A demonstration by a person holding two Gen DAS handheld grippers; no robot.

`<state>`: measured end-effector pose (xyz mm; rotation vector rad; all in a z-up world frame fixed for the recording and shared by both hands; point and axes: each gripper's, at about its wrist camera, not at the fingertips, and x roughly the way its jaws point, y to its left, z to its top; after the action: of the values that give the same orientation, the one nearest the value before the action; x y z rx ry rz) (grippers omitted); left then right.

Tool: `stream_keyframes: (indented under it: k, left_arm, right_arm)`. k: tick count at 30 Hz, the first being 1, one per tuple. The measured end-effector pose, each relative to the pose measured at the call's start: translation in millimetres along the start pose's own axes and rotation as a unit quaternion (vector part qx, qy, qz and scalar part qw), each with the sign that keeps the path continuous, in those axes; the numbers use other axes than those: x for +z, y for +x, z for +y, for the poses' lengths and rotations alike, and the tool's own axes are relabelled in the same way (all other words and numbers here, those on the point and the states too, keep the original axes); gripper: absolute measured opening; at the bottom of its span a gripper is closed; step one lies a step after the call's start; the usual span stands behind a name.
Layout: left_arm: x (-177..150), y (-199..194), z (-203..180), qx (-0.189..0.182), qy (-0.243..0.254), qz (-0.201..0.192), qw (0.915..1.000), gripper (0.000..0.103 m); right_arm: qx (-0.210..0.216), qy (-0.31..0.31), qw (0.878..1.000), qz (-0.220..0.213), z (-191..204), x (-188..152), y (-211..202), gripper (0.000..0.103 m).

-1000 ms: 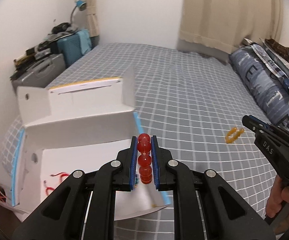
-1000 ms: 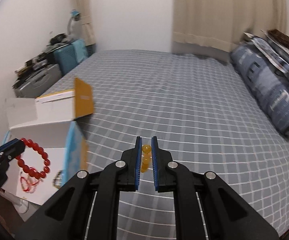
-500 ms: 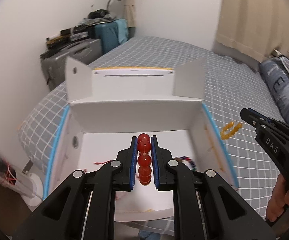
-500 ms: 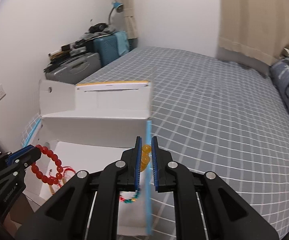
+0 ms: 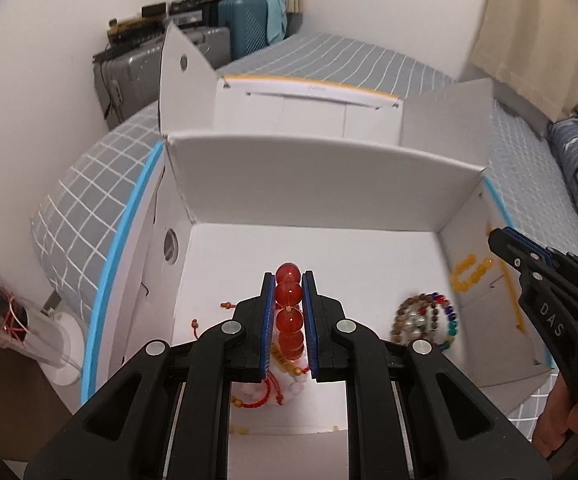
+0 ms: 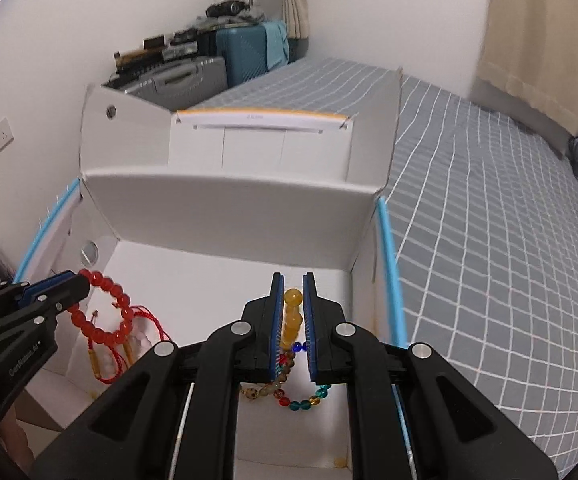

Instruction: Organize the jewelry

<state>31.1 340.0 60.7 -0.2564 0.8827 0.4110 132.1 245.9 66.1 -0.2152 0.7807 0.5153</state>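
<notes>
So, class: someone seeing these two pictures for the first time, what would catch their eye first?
The red bracelet pinched in the left gripper and the yellow bracelet pinched in the right gripper, both held over the open white box. Next, the multicoloured bracelet lying on the box floor at its right side.

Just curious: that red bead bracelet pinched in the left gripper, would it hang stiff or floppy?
Probably floppy: the red bead bracelet droops in a loop below the left gripper, above the white box. Its round, glossy beads look smooth, so it may slip. Released, it would likely drop in a heap.
</notes>
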Motion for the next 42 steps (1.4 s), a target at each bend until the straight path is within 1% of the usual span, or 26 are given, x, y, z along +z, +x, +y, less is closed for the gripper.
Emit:
stream_keyframes:
  k: [6,10,11,12,13,14,15,16,17,18,19,20,21,22,23,24,26,31,35,42]
  left_arm:
    - [-1.9,10.9,4.3,0.004,-0.002,0.011,0.9999,0.013]
    - [-3.1,15.6,4.8,0.008,-0.002,0.017,0.9998,0.013]
    - [-3.4,17.4,5.2,0.013,0.000,0.019,0.9997,0.014]
    - [-3.3,16.7,5.4,0.026,0.003,0.013,0.9996,0.015]
    - [-3.3,13.8,5.5,0.033,0.003,0.007,0.9994,0.015]
    - [-3.4,10.7,5.6,0.033,0.001,0.004,0.9994,0.018]
    - [-2.9,4.6,7.2,0.028,-0.003,-0.003,0.9996,0.031]
    - [-2.8,-2.7,8.1,0.027,-0.007,-0.014,0.9995,0.040]
    - [-3.2,-8.8,8.3,0.030,-0.008,-0.025,0.9992,0.059]
    - [-3.9,-17.9,8.1,0.035,-0.007,-0.039,0.9986,0.071]
    - [-5.3,-27.9,7.7,0.038,-0.006,-0.053,0.9978,0.073]
    - [-6.4,-33.8,8.2,0.038,-0.006,-0.059,0.9975,0.075]
    - [-8.5,-42.9,8.5,0.036,-0.006,-0.067,0.9971,0.082]
    - [-11.1,-51.9,9.1,0.033,-0.007,-0.078,0.9964,0.086]
    - [-13.1,-56.5,11.4,0.033,-0.009,-0.086,0.9957,0.092]
    - [-16.8,-65.7,12.2,0.033,-0.011,-0.098,0.9946,0.095]
    - [-23.0,-80.0,13.7,0.029,-0.013,-0.112,0.9932,0.097]
    - [-44.8,-104.0,12.3,0.026,-0.012,-0.133,0.9907,0.097]
    - [-67.1,-113.6,10.0,0.020,-0.003,-0.133,0.9909,0.097]
    - [-102.0,-117.5,11.0,0.025,0.005,-0.129,0.9913,0.097]
  right_arm:
    - [0.000,-0.002,1.000,0.022,5.4,-6.0,17.5,0.009]
    - [0.003,-0.001,1.000,0.028,6.8,-9.4,20.8,0.010]
    - [0.003,-0.003,1.000,0.028,7.8,-9.1,20.4,0.013]
    - [0.002,-0.004,1.000,0.026,8.3,-9.2,18.8,0.026]
    - [0.000,-0.003,1.000,0.022,8.4,-9.0,16.7,0.034]
    - [0.000,0.000,1.000,0.016,8.0,-8.9,13.1,0.045]
    - [0.004,0.004,1.000,0.010,7.7,-8.0,8.5,0.049]
    - [0.006,0.006,1.000,0.006,7.0,-7.2,4.2,0.052]
    - [0.006,0.008,1.000,0.000,6.2,-6.5,-1.1,0.060]
    - [0.004,0.011,1.000,-0.008,5.5,-6.0,-7.9,0.068]
    - [0.002,0.014,1.000,-0.017,4.5,-5.3,-14.7,0.072]
    - [0.000,0.017,1.000,-0.025,3.4,-4.9,-21.0,0.079]
    - [-0.001,0.023,0.999,-0.035,1.7,-5.6,-29.5,0.086]
    - [-0.002,0.028,0.999,-0.044,0.3,-7.0,-37.4,0.088]
    - [-0.003,0.031,0.998,-0.050,-0.9,-8.0,-42.9,0.092]
    - [-0.006,0.036,0.998,-0.058,-2.3,-10.9,-51.3,0.095]
    - [-0.012,0.040,0.997,-0.069,-4.5,-16.3,-64.4,0.095]
    - [-0.024,0.047,0.995,-0.089,-6.4,-36.3,-96.5,0.095]
    - [-0.032,0.043,0.994,-0.094,-5.2,-61.1,-112.3,0.095]
    - [-0.027,0.044,0.995,-0.087,-2.1,-105.5,-125.0,0.095]
